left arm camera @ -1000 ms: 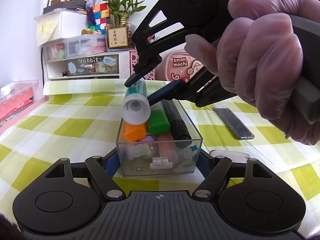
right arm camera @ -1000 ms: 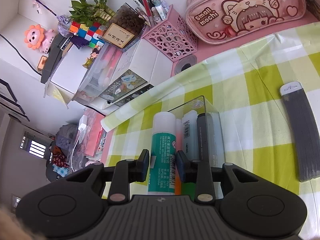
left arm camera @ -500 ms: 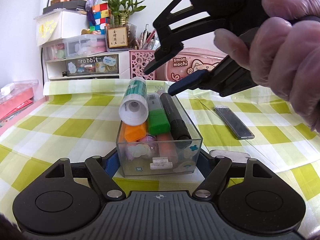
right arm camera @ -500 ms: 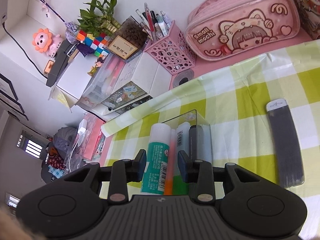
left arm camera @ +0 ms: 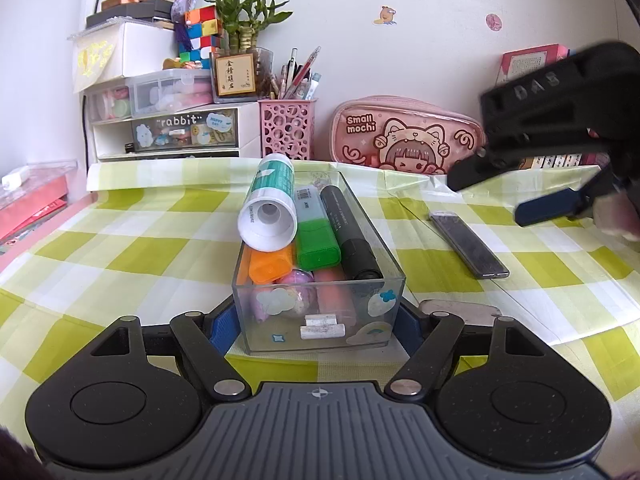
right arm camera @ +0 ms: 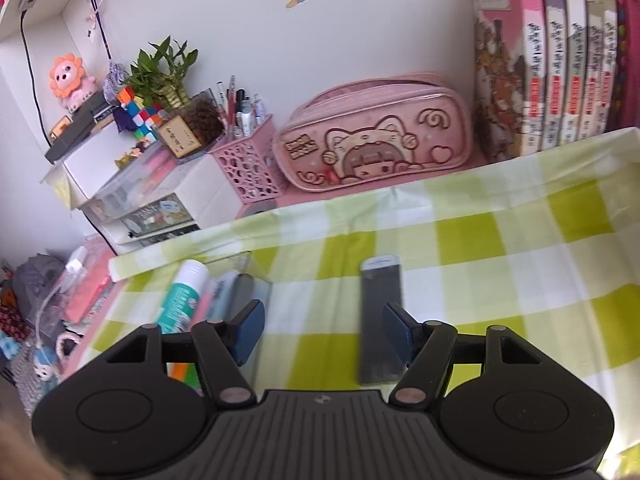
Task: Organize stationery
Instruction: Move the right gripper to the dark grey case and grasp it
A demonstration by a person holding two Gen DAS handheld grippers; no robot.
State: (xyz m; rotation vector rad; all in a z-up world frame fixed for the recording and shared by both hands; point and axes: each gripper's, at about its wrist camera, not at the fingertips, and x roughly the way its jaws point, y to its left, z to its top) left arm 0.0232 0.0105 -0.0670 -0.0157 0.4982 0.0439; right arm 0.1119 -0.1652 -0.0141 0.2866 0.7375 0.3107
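Note:
My left gripper [left arm camera: 316, 326] is shut on a clear plastic box [left arm camera: 248, 320], its blue pads pressing the box's two sides near the front wall. In the box a white and teal glue stick [left arm camera: 272, 208] lies tilted on top of an orange highlighter [left arm camera: 270, 266], beside a green highlighter [left arm camera: 316, 240] and a black marker [left arm camera: 348, 232]. My right gripper [left arm camera: 486, 200] hovers to the right of the box, its jaws opening with nothing between them. In the right wrist view this gripper [right arm camera: 322, 320] is over the checked cloth, with a dark grey flat case [right arm camera: 380, 320] by its right pad and the glue stick [right arm camera: 184, 296] to the left.
The grey case [left arm camera: 468, 246] lies on the green checked cloth right of the box. A pink pencil case [left arm camera: 404, 140], pink pen holder [left arm camera: 286, 128] and white drawer unit [left arm camera: 168, 132] line the back. Books [right arm camera: 552, 60] stand at the back right.
The right gripper let go of the glue stick, which now rests in the box, and drew away to the right while its jaws spread wider. The left gripper kept still on the box.

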